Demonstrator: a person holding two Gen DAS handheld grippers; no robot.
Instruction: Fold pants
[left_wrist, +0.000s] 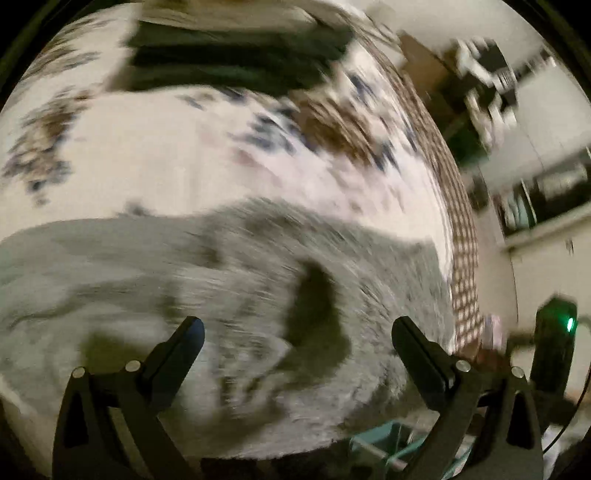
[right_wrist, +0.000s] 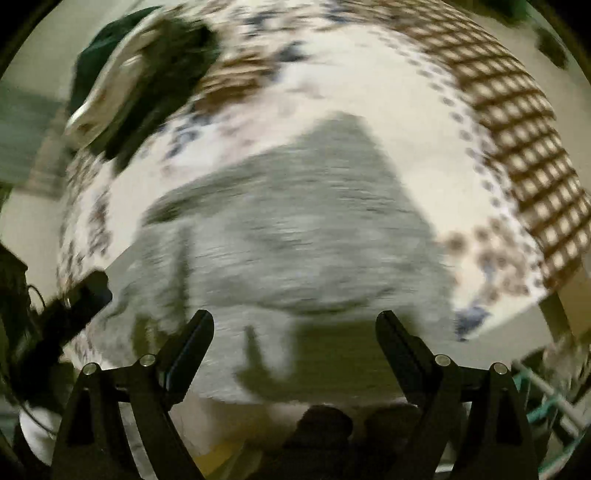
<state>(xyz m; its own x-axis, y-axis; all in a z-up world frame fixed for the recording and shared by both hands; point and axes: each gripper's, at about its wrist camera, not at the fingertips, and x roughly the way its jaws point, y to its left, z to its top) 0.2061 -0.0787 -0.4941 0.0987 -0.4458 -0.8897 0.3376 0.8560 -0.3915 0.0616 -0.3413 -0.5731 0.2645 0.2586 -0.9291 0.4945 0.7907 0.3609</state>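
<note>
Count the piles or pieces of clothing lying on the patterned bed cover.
2: the grey pants spread near both open grippers, and a dark folded stack at the far end. Blur may hide others.

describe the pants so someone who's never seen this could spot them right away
Start from the white bedspread with brown and blue blotches and a checked border. The pants are the plain grey garment lying on it nearest the open tongs. The other clothes, a dark pile at the far end, are far darker.
</note>
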